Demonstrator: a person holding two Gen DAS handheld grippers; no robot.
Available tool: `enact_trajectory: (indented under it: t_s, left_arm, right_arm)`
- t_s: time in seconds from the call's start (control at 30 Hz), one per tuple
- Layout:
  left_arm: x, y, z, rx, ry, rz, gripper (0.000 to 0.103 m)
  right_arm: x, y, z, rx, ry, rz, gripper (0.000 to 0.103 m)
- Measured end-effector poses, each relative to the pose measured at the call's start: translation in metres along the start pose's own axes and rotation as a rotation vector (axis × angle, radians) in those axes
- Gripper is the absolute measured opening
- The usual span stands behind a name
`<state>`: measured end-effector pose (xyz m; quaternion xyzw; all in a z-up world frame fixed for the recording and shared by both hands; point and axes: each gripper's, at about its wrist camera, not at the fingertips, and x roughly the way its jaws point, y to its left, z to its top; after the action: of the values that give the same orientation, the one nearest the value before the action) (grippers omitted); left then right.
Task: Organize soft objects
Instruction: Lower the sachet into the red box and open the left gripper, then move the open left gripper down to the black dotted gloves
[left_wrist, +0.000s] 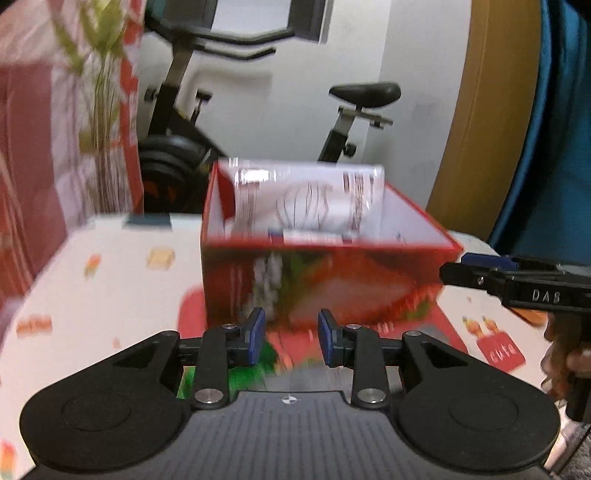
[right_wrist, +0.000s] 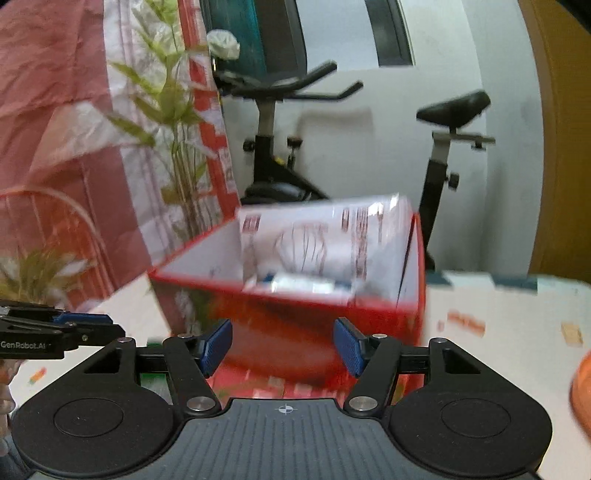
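Left wrist: patterned tablecloth (left_wrist: 110, 280), exercise bike (left_wrist: 258, 110) by white wall (left_wrist: 406, 55)

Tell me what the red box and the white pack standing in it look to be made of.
Red box: likely printed cardboard, with thin straight walls, plain white inside and a slightly glossy outer print. White pack: probably thin plastic film, shiny with glare streaks and printed text. Motion blur leaves both uncertain.
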<state>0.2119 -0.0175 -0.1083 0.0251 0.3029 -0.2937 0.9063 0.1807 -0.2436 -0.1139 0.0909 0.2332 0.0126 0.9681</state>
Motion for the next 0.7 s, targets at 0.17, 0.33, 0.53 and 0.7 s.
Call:
enact_trajectory:
  t_s: [0.17, 0.33, 0.53, 0.7]
  left_arm:
    - [0.006, -0.005, -0.039, -0.071, 0.076, -0.019, 0.033]
    - [0.011, -0.006, -0.065, -0.130, 0.127, -0.031, 0.033]
    - [0.021, -0.003, -0.081, -0.184, 0.168, -0.042, 0.034]
    - [0.025, -0.007, -0.086, -0.184, 0.184, -0.047, 0.041]
  right_arm:
    - [0.000, 0.009, -0.046, 0.006, 0.101, 0.002, 0.058]
    - [0.002, 0.013, -0.083, 0.004, 0.179, -0.010, 0.058]
    - [0.006, 0.009, -0.107, 0.010, 0.233, -0.038, 0.058]
    - [0.008, 0.016, -0.110, -0.078, 0.243, -0.041, 0.060]
